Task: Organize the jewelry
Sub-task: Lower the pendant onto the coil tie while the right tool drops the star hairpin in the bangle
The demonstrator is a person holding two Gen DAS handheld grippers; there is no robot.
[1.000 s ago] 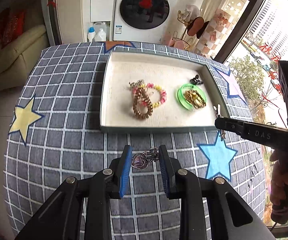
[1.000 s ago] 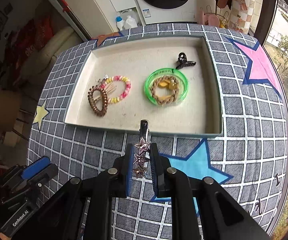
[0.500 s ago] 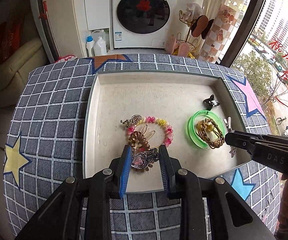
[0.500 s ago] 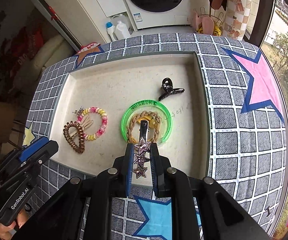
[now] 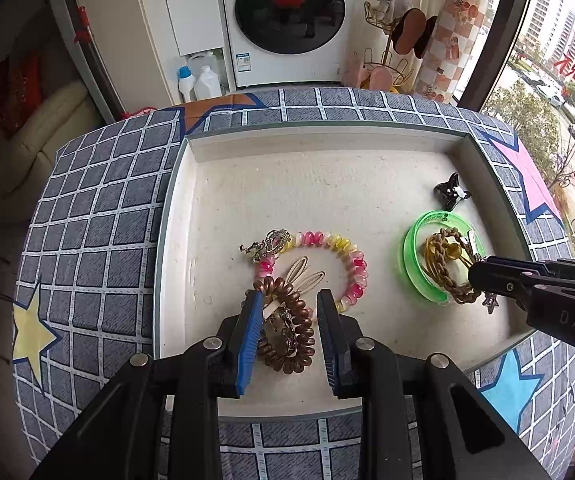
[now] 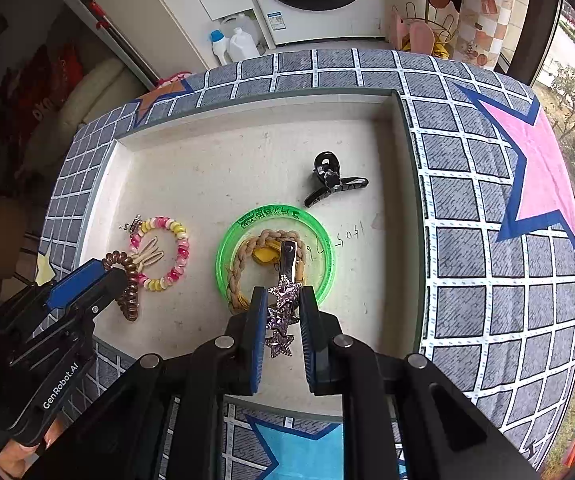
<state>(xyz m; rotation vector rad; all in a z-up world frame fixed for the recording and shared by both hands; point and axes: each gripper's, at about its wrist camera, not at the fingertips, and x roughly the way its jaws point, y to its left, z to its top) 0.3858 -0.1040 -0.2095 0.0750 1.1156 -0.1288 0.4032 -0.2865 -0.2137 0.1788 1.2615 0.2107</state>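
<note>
Both grippers hang over the cream tray (image 5: pixel 367 142)'s near half; its far half lies bare up to the rim; left gripper (image 5: pixel 289 330) pinches a heart clip (image 5: pixel 281 320) above the brown coil tie (image 5: pixel 291 344); right gripper (image 6: pixel 283 330) clamps a star hairpin (image 6: pixel 281 314) over the green ring (image 6: pixel 275 216), black claw clip (image 6: pixel 329 182) just beyond.

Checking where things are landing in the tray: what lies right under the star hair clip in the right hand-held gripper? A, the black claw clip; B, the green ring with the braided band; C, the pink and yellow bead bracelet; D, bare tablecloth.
B: the star hair clip hangs over the green ring.
</note>
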